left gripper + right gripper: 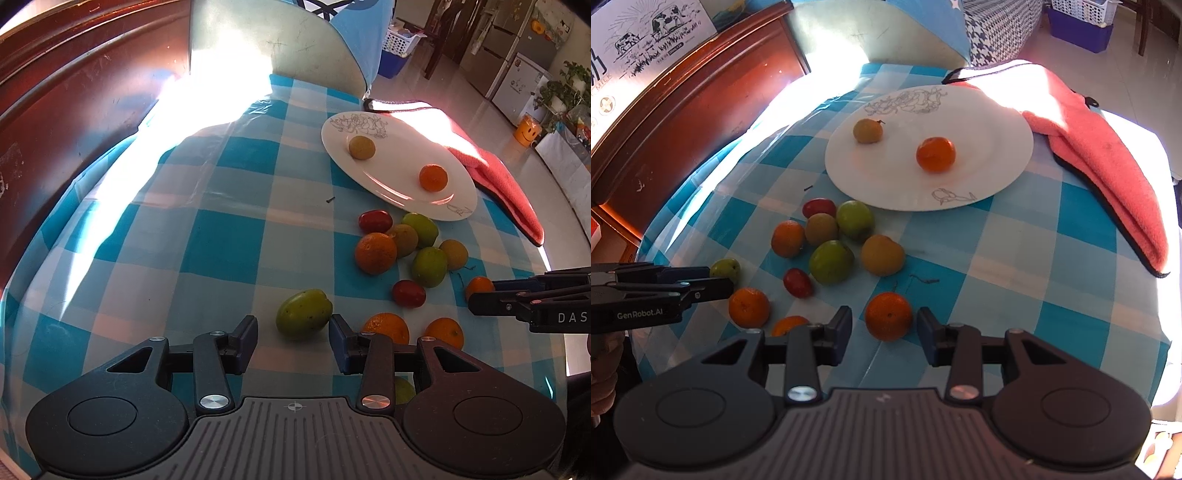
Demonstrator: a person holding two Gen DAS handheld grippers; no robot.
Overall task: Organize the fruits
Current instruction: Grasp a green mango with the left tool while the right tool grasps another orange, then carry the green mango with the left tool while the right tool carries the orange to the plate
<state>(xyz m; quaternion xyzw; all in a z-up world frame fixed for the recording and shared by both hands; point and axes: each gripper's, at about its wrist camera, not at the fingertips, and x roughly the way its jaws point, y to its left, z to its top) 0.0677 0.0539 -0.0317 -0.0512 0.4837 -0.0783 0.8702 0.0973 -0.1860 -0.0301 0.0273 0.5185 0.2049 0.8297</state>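
A white plate [399, 173] [982, 122] holds a yellow-brown fruit [362, 147] [867, 130] and a small orange [433, 178] [935, 154]. Several loose fruits lie in front of it on the checked cloth. My left gripper [293, 330] is open, its fingers on either side of a green fruit [303, 314] [726, 269] on the cloth. My right gripper [884, 330] is open around an orange [888, 315] [479, 286], also resting on the cloth. Each gripper shows at the edge of the other's view.
A pink towel [1108, 162] [506, 181] lies right of the plate at the table's right edge. A dark wooden cabinet [683, 110] stands to the left. A chair back [273, 40] is behind the table. Red, green and orange fruits [831, 262] cluster mid-table.
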